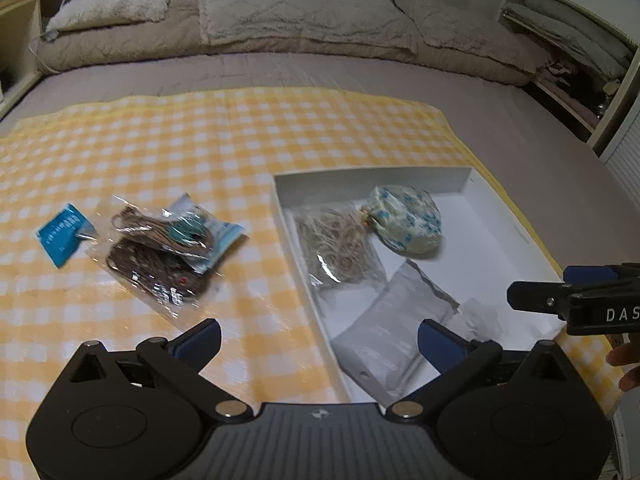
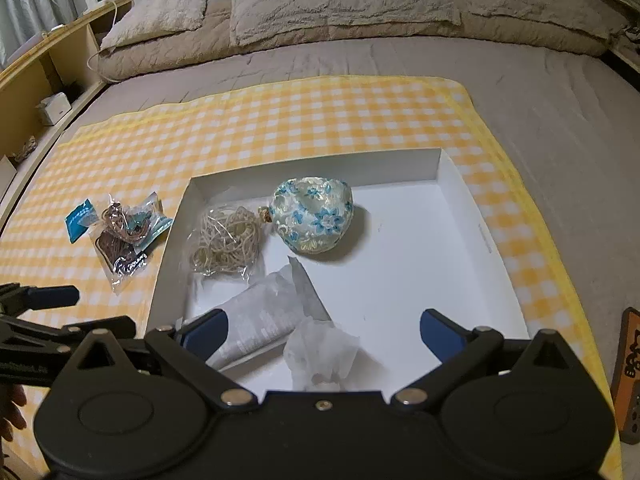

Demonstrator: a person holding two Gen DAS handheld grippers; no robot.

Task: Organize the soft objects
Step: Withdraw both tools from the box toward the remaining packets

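We are holding both tools wide open and empty — left tool (image 1: pixel 318 338), right tool (image 2: pixel 322 330) — above the white box (image 2: pixel 452 184), floral pouch (image 2: pixel 312 216) lying ahead inside.

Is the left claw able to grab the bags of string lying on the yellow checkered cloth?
Probably yes. The left claw is open and empty, and the bags of string lie in the open on the checkered cloth, outside the white box, with nothing between them.
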